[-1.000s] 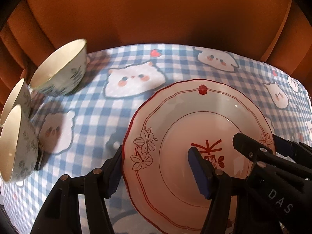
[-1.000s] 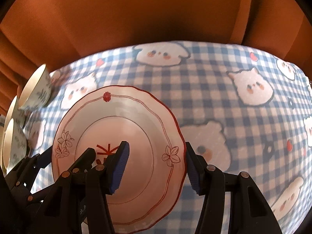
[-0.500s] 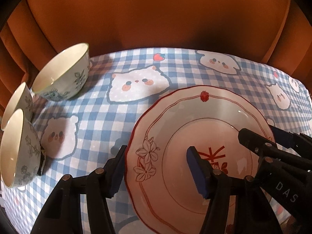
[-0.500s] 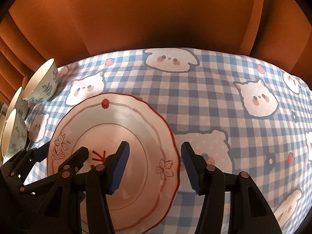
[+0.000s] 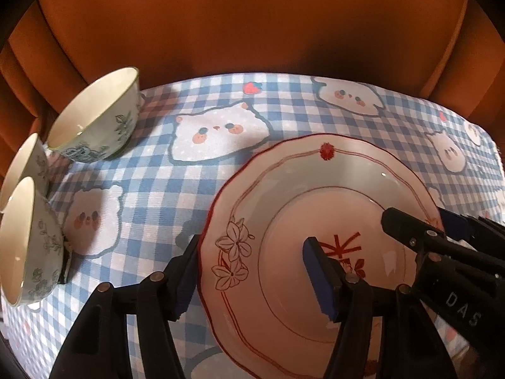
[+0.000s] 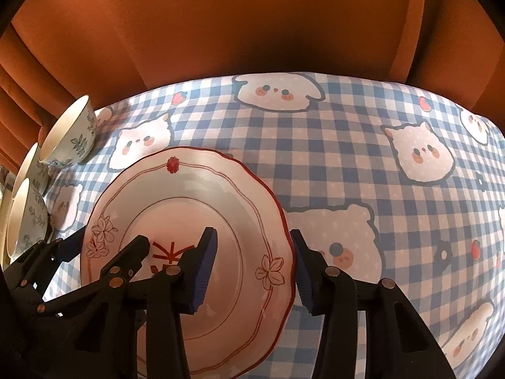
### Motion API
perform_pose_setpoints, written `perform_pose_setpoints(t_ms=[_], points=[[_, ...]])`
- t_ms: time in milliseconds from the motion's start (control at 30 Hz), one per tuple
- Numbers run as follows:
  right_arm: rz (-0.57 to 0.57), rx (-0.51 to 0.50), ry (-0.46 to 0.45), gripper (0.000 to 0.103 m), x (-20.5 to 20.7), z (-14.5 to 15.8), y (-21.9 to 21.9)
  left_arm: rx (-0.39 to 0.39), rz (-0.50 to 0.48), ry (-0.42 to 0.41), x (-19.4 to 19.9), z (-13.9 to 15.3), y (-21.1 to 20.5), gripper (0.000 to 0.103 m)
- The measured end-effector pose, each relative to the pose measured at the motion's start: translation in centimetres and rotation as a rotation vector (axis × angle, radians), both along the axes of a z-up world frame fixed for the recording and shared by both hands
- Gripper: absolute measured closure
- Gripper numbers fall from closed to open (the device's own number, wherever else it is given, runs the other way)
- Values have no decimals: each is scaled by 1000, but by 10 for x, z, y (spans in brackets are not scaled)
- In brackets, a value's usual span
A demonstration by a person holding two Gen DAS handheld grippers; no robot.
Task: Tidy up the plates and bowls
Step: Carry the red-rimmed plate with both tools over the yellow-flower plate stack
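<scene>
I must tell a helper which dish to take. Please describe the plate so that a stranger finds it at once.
On the blue checked tablecloth lies one wide, shallow plate, between both grippers. Unlike the three deep floral bowls at the cloth's left edge, it is flat, with a wavy red rim and red flowers.

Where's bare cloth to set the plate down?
Free: checked tablecloth right of the plate, and the strip beyond it toward the orange curtain. Crowded: left edge, three bowls clustered.
</scene>
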State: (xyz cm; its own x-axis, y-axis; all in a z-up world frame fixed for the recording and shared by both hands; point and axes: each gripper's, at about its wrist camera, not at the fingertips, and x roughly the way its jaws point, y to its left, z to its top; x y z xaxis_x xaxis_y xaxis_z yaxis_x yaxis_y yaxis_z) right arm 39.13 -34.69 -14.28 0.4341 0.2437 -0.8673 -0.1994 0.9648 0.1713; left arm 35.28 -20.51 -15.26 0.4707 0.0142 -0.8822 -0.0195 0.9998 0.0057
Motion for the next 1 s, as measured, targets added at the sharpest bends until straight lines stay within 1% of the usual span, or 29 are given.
perform_pose_setpoints(t_ms=[100, 167, 233, 400, 533, 733, 1000], points=[[20, 27, 3, 53, -1, -1, -5, -45, 3, 6, -2, -1, 5, 38], [39, -2, -2, 53, -3, -2, -2, -74, 23, 14, -1, -2, 9, 38], [51, -46, -21, 55, -7, -5, 2, -61, 23, 8, -2, -2, 7, 37], [21, -58, -13, 56, -8, -6, 3, -49, 31, 9, -5, -1, 3, 40], [4, -58, -6, 56, -10, -2, 4, -40, 23, 4, -6, 6, 5, 41], [-2, -55, -14, 56, -17, 16, 4, -42, 15, 0, -9, 28, 10, 41], [-25, -74, -60, 56, -43, 58, 11, -55, -8, -47, -32, 68, 19, 41]])
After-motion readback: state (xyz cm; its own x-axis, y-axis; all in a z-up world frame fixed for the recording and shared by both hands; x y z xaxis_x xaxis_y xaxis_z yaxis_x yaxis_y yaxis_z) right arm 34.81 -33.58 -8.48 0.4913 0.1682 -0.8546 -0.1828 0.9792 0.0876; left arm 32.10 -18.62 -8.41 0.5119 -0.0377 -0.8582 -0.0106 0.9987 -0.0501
